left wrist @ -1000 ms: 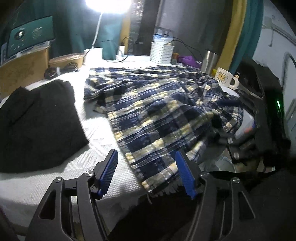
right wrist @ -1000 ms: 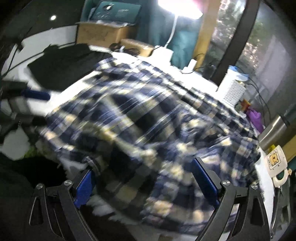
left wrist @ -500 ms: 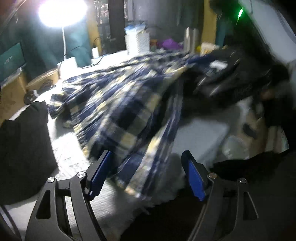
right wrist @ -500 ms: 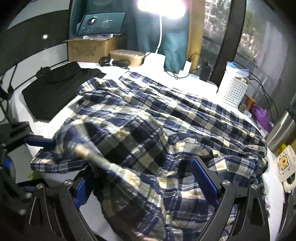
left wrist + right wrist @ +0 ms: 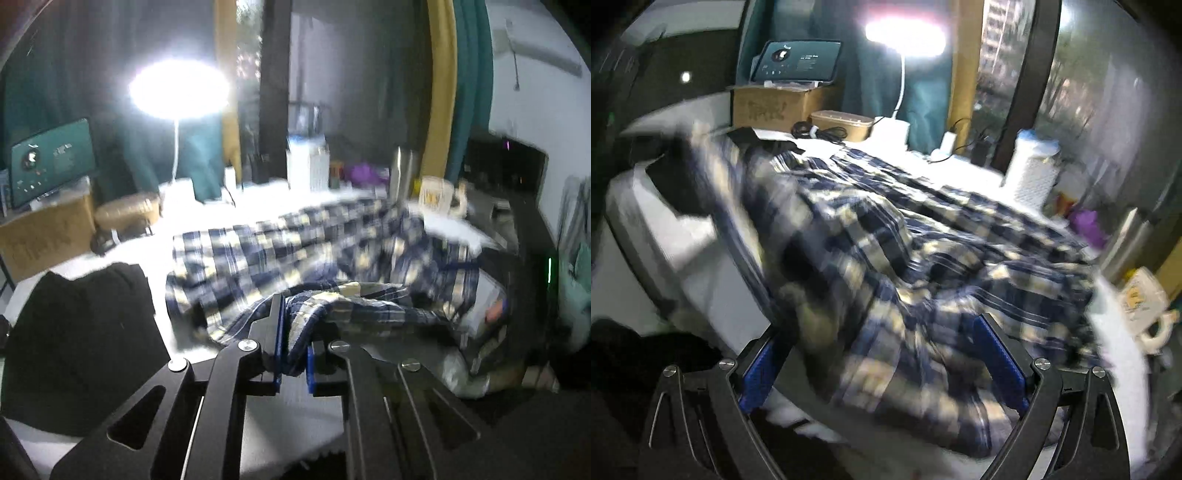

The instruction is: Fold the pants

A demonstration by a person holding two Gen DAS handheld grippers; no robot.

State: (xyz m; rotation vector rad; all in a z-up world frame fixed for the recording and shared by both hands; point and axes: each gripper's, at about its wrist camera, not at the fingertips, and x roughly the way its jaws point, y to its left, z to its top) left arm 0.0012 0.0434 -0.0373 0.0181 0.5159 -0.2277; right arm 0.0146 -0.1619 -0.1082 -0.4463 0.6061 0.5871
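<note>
Blue, white and yellow plaid pants point(image 5: 295, 243) lie crumpled across the white-covered table point(image 5: 288, 413). My left gripper point(image 5: 293, 332) is closing its jaws on the pants' near edge; the cloth is bunched between the blue pads and lifted off the table. In the right wrist view the same pants point(image 5: 942, 251) spread ahead, blurred by motion. My right gripper point(image 5: 882, 350) stands open at the near edge, its fingers wide apart with a heap of plaid cloth lying loosely between them and neither pad pressing on it.
A folded black garment point(image 5: 81, 332) lies at the table's left. Along the back stand a bright lamp point(image 5: 179, 88), a cardboard box point(image 5: 44, 236) with a tablet point(image 5: 51, 162), a white basket point(image 5: 308, 166), a steel tumbler point(image 5: 402, 173) and a mug point(image 5: 1145, 306).
The left gripper went from wide open to clamped on the pants' edge and rose, pulling the cloth up. The pants shifted and bunched in front of the right gripper, which stayed open.
</note>
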